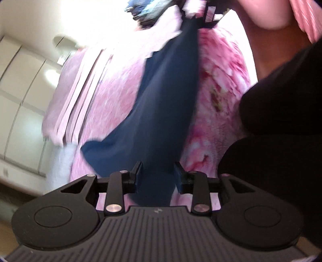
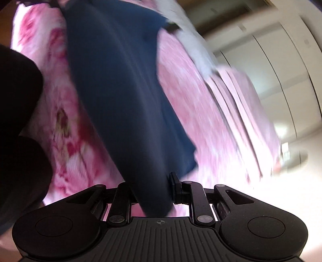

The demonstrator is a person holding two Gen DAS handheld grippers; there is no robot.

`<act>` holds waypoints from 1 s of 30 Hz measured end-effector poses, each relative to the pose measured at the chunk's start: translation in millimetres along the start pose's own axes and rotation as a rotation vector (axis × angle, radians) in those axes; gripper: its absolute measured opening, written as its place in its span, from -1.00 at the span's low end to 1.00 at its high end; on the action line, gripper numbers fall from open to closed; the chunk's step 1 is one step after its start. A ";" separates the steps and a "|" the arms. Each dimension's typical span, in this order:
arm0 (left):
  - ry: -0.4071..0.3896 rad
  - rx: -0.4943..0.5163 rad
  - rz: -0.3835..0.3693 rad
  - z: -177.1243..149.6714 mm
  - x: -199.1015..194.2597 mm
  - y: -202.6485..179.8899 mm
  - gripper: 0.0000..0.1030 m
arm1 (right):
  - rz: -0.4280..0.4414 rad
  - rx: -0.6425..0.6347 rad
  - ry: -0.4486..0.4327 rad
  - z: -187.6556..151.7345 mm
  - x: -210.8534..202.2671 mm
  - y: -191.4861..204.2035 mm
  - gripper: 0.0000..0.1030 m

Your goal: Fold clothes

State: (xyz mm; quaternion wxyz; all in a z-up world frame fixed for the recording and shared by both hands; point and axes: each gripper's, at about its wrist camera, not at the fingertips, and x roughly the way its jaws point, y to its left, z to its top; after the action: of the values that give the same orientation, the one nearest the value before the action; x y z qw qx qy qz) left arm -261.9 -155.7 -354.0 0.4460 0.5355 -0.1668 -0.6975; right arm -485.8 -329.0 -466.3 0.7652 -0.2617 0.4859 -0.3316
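Left wrist view shows the left gripper (image 1: 157, 175) and right gripper (image 1: 198, 19) each with fingers pinching one end of the navy garment (image 1: 167, 90), stretching it above the pink floral bed (image 1: 221, 90), presumably for folding.

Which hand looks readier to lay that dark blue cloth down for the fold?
Probably either: the left hand-held gripper and the right hand-held gripper each clamp the blue cloth, stretched above the pink floral blanket.
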 end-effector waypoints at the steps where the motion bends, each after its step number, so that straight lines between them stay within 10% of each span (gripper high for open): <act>1: -0.003 -0.049 -0.014 -5.2 -5.9 8.6 -0.43 | -0.009 0.044 0.018 -5.0 -2.7 -2.8 -0.65; 4: -0.021 -0.222 -0.050 -15.1 -18.8 40.0 -0.41 | -0.036 0.167 0.056 -19.0 -18.1 -9.3 -0.64; 8: -0.052 -0.441 -0.100 -25.4 -10.7 89.6 -0.18 | -0.067 0.310 0.033 -23.3 -37.9 -23.9 0.53; 19: -0.090 -0.877 -0.386 -51.0 91.8 197.4 -0.14 | 0.106 0.679 -0.137 7.1 -42.4 -95.5 0.53; 24: -0.047 -1.019 -0.530 -70.0 148.3 215.5 -0.71 | 0.216 0.761 -0.166 23.0 11.2 -122.7 0.53; 30: -0.002 -1.070 -0.549 -92.1 188.9 189.7 -0.74 | 0.327 0.872 -0.129 25.5 76.1 -137.9 0.53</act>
State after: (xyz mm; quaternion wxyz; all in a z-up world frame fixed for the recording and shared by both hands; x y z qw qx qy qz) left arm -100.7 -388.1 -366.4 0.4568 0.2597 0.3514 -0.7749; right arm -473.9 -473.7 -400.1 0.8746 0.1442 0.2872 -0.3630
